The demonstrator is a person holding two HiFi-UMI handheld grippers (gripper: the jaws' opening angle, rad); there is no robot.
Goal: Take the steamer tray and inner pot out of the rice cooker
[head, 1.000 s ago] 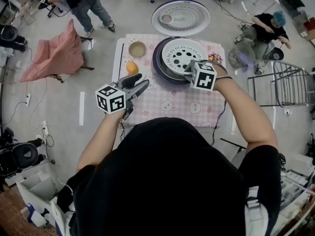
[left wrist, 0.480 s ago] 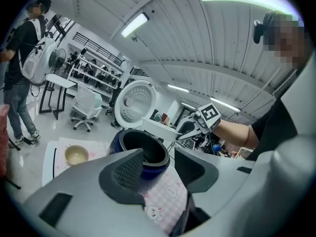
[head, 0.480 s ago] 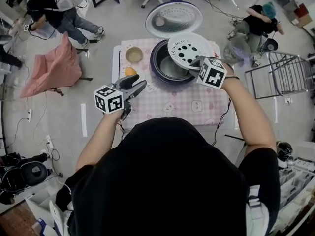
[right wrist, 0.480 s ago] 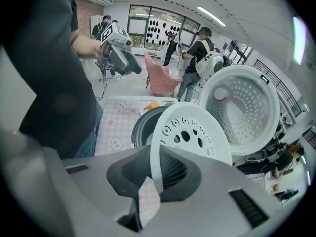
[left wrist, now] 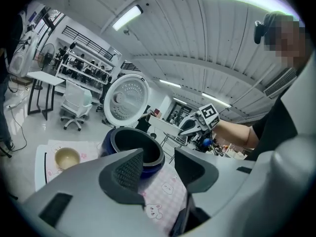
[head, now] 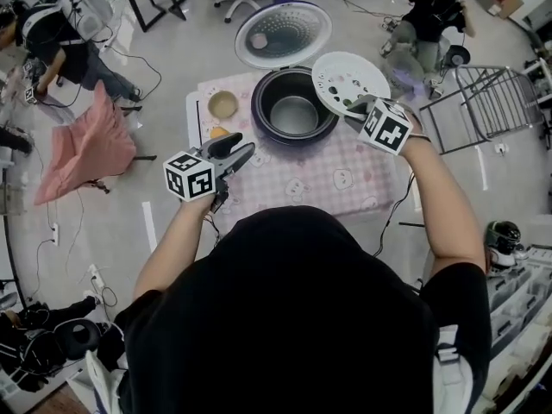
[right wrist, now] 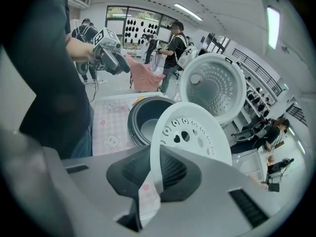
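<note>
Your right gripper (head: 355,103) is clamped on the rim of the steamer tray (head: 349,78), and that tray is what has changed. A second ago it sat flat in the mouth of the rice cooker (head: 257,110); half a second ago it was coming off at a tilt. Now you hold it in the air, tilted, up and to the right of the cooker and clear of its rim. In the right gripper view the white rim runs edge-on between the two pads, so the grip looks thin but seated. The first half of the job looks all but done, with the tray only waiting for a place to rest. The inner pot (head: 295,115) now lies uncovered, still down inside the cooker, so it is the next thing to lift. Your left gripper (head: 246,149) has barely shifted: it hovers over the front left of the table (head: 328,188), jaws apart with nothing between them, pointing toward the cooker and free to take the pot. By count you have one steamer tray, one inner pot and one rice cooker with its lid (head: 283,34) swung open. There are also one small bowl (head: 222,104), one orange thing (head: 220,132) just beside it, and two grippers.
</note>
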